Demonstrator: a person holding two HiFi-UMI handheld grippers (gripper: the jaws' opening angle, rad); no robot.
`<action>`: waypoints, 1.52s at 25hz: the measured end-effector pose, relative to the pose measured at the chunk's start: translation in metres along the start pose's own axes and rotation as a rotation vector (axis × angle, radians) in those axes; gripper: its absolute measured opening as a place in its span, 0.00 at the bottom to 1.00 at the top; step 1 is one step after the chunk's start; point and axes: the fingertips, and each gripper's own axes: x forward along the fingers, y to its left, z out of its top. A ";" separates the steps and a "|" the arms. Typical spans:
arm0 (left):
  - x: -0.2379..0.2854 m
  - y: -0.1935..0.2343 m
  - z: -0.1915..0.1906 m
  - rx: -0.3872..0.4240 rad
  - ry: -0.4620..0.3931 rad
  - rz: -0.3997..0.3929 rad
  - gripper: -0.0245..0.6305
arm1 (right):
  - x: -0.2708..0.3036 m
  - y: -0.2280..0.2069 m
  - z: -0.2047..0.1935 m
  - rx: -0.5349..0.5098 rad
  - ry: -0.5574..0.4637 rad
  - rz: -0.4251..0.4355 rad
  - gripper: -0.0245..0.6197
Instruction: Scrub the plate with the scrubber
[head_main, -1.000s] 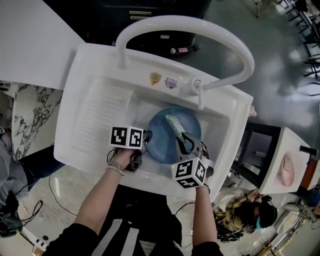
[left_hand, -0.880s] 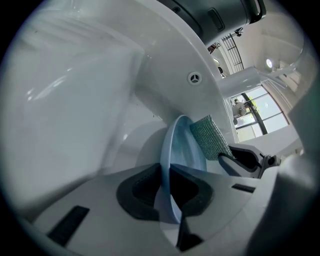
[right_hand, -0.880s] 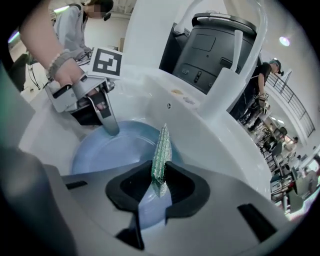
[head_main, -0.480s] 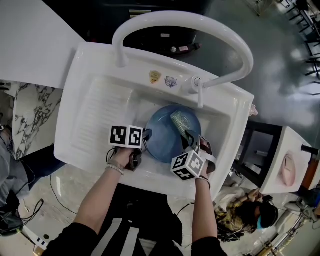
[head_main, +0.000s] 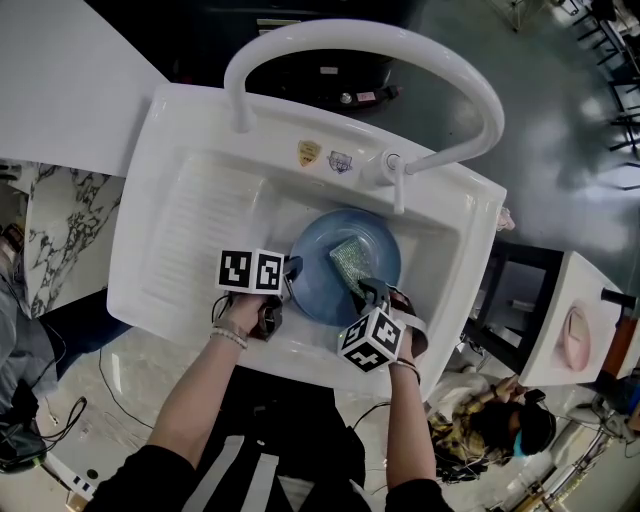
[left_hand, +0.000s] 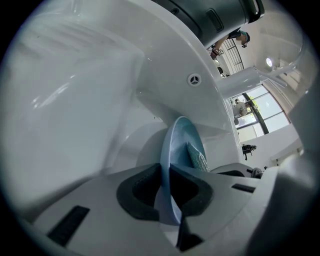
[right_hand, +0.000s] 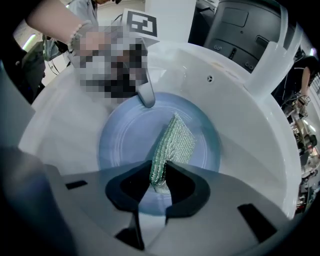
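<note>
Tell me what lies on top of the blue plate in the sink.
A green scrubber, pinched by the right gripper, rests on the plate. The surface beneath it is hidden.

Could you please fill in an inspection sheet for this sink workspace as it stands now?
Surface: white sink with a ribbed drainboard on its left; arched white faucet above.
Job's things: blue plate in the basin; green mesh scrubber over its face.
Clutter: nothing seen.
Grippers: left gripper shut on the plate's rim; right gripper shut on the scrubber's lower edge.
Cables: thin black cable on the floor, lower left.
Surroundings: marble-patterned panel left of the sink; white tabletop beyond it.
</note>
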 end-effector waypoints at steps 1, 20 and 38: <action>0.000 0.000 0.000 0.000 -0.001 0.000 0.08 | -0.001 0.004 -0.001 -0.003 0.002 0.012 0.18; 0.000 -0.003 0.000 0.019 -0.005 0.005 0.08 | -0.038 -0.053 -0.004 0.007 -0.009 -0.290 0.18; 0.002 -0.009 0.001 0.024 -0.015 -0.015 0.08 | 0.001 -0.049 -0.032 -0.028 0.230 -0.246 0.18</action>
